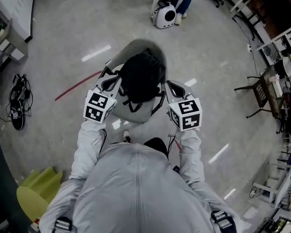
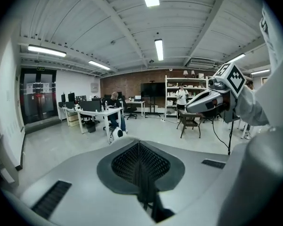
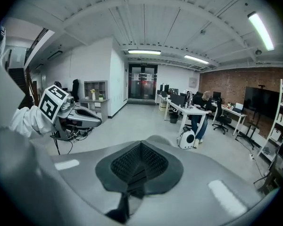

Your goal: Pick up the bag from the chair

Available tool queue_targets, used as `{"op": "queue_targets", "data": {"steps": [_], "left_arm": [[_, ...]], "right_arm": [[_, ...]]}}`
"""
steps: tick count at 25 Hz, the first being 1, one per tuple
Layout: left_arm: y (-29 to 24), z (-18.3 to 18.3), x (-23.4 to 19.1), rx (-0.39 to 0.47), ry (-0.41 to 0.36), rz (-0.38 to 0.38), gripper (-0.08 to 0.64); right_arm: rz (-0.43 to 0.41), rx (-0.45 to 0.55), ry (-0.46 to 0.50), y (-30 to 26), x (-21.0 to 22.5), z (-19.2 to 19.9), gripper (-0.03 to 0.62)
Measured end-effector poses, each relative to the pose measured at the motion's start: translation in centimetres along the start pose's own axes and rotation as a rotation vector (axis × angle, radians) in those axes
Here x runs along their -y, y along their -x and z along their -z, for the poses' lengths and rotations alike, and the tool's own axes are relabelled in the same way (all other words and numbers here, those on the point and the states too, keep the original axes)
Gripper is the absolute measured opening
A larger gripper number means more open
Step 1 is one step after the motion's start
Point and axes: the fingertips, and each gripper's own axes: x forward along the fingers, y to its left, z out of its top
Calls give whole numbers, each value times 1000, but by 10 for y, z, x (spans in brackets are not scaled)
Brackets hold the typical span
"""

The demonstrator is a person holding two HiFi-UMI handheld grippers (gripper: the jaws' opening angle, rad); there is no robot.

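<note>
A black bag (image 1: 142,76) sits over the seat of a grey chair (image 1: 137,111), straight ahead of me in the head view. My left gripper (image 1: 111,84) is at the bag's left side and my right gripper (image 1: 172,89) at its right side. In the left gripper view the left gripper (image 2: 139,146) is shut, and a black bag strap (image 2: 145,192) runs down from between its pads. In the right gripper view the right gripper (image 3: 140,148) is likewise shut on a black strap (image 3: 125,204). I cannot tell whether the bag rests on the seat or hangs from the straps.
A white rounded case (image 1: 163,16) stands on the floor beyond the chair, beside a seated person at a white desk (image 2: 101,113). A pair of shoes (image 1: 17,103) lies at the left. A yellow-green chair (image 1: 36,193) is behind me on the left, a dark chair (image 1: 259,95) on the right.
</note>
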Motion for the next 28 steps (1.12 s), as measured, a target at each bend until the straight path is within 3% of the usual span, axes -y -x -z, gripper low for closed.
{"op": "queue_targets", "data": {"steps": [4,6,14,21,28], "left_arm": [[-25,3,-7,-24,4,19,9],[-42,6,-12,-44,0,11,53],[-114,56,-34,-201,29,18,128],[-188,114,-50,-336,91,83,179],[-248,161,-59,-487,69,188,223]], "right_arm": [[-13,-42,-23,-22,16,10,37],[-30,-68,-34,-34,27,16,60],[-131,-222,-36,-109,67,52,161],[-216,-367,-61,-173,95,98,196],[-267,-513,-151,-208,112,162,255]]}}
